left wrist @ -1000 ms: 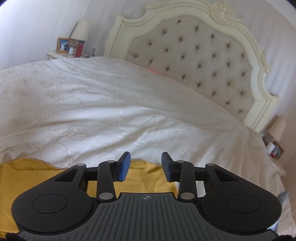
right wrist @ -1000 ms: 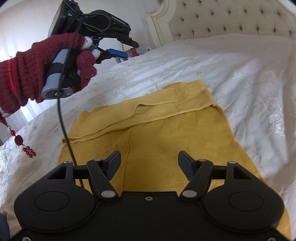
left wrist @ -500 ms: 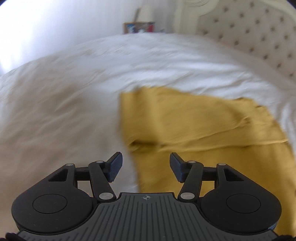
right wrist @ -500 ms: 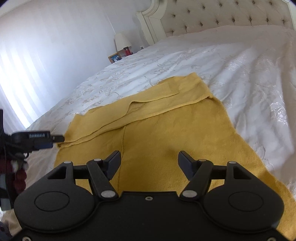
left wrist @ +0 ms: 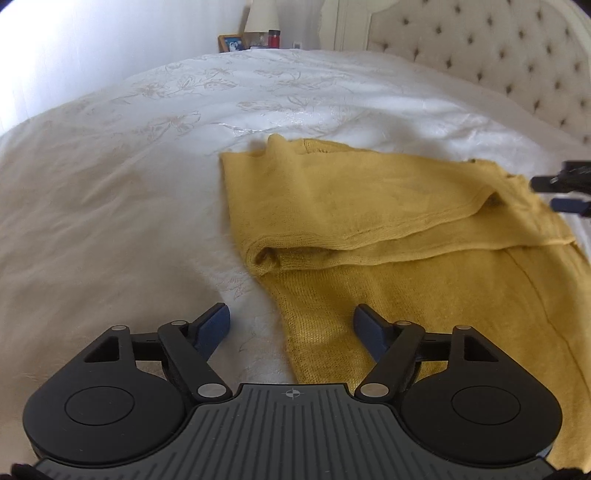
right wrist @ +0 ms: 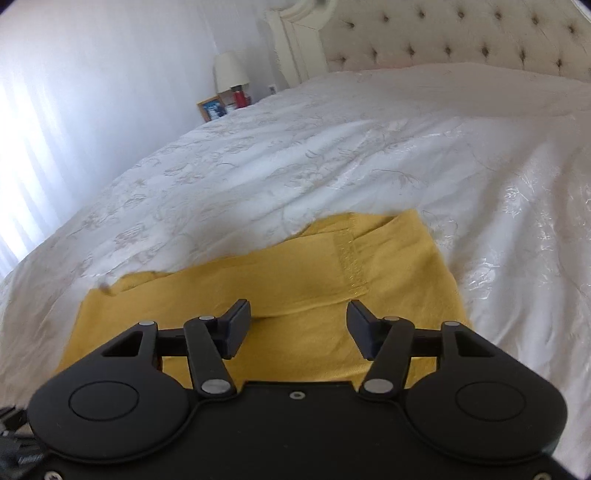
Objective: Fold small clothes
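Two tongs: both spread, pinching nothing
Left tongs [left wrist: 291, 326]: over the garment's left edge
Right tongs [right wrist: 298, 325]: above its folded sleeve
Yellow knit garment [left wrist: 388, 221]: flat on the white bedspread [left wrist: 129, 184], one flap folded over

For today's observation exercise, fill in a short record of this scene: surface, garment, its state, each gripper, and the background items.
surface: white bedspread
garment: yellow knit garment, lying on the bedspread
state: partly folded, one flap laid over the body
left gripper: open, over the garment's left edge, holding nothing
right gripper: open, above the garment, holding nothing
background: tufted headboard, lamp, photo frame
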